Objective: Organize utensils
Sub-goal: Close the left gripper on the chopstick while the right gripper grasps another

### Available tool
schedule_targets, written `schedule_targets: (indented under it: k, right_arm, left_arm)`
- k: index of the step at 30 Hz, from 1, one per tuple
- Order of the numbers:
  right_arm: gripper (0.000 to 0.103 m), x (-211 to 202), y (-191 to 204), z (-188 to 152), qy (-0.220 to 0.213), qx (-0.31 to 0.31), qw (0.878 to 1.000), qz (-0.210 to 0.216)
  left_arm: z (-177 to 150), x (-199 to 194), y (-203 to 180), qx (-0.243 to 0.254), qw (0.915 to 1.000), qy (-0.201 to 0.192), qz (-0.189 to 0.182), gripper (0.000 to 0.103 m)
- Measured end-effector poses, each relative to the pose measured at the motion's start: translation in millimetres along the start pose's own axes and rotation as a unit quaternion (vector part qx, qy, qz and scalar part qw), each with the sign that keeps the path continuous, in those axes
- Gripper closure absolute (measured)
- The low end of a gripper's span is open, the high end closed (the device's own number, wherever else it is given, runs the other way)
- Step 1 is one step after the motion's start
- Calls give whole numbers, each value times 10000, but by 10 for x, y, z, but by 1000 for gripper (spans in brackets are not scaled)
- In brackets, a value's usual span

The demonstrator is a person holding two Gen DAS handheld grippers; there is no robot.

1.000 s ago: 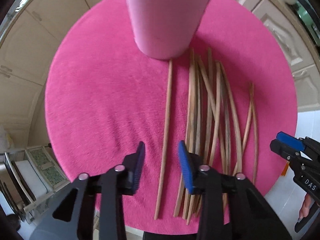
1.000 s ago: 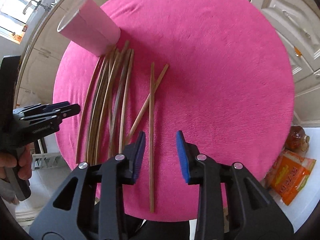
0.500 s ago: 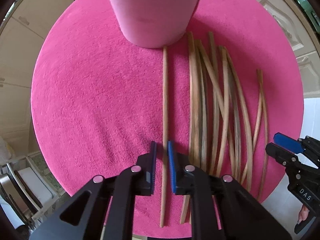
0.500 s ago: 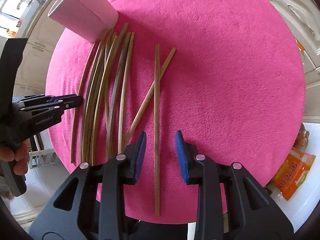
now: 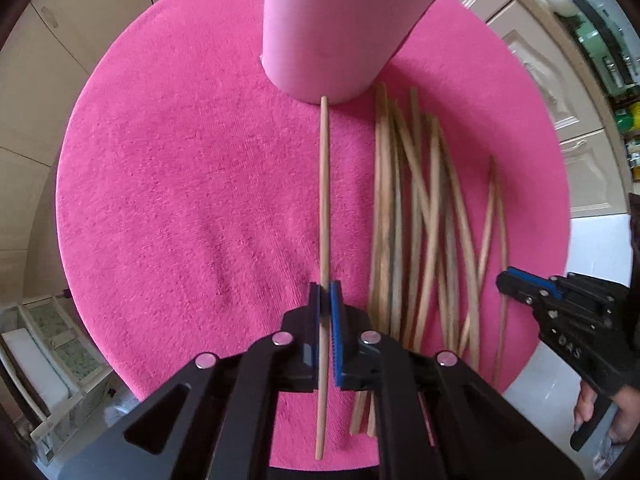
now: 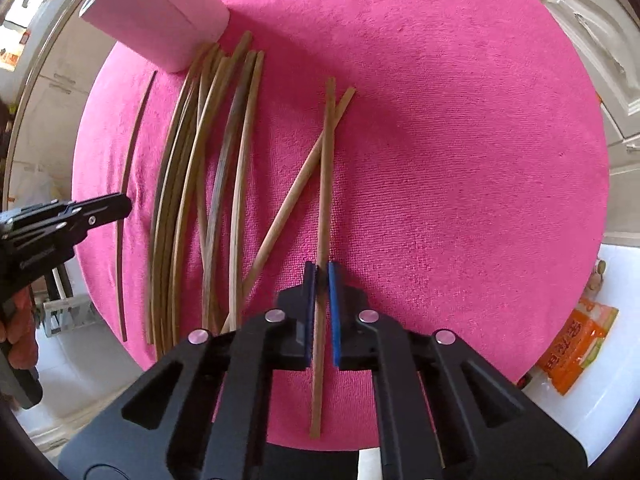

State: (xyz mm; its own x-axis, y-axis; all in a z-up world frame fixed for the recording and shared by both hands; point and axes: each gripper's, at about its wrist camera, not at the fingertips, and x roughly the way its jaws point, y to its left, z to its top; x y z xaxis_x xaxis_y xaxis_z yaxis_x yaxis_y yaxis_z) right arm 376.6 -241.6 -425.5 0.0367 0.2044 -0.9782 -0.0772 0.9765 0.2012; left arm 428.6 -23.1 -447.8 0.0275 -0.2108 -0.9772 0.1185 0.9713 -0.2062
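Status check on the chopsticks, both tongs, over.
Left tongs shut on lone chopstick below the cup. Right tongs shut on outer chopstick, crossed with another. Bundle lies between, untouched.

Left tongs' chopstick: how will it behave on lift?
The chopstick looks thin, wooden and straight: probably stiff and light. The left tongs, just closed, pinch it well off-centre, so the long end may droop or pivot. Its tip reaches the pink cup; it could nudge it.
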Motion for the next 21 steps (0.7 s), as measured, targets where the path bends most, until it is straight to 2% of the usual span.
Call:
schedule_targets:
  k: [3,9,14,17,21]
  right_arm:
    - [97,-77,-65,-23,-57,150,9997,165]
    - [97,-330,-199,8,-331,306,9978,491]
    - [96,-303,-153,83,-408,136,9988,237]
    - [96,-131,51,87,-338,-77,9994,-62]
    - [96,61,101,120,-100,-131,9993,-321]
  left_arm:
    - [5,-95,65,168,9997,-100,-146,98]
    - [-27,-369,-91,555,9959,-513,-492,98]
    - [-53,-457,-226,571,9954,-588,-495,98]
    - [-44,-458,-234,526,9956,-613,-483,98]
    - [-80,-434,-218,522,9958,-622,-433,98]
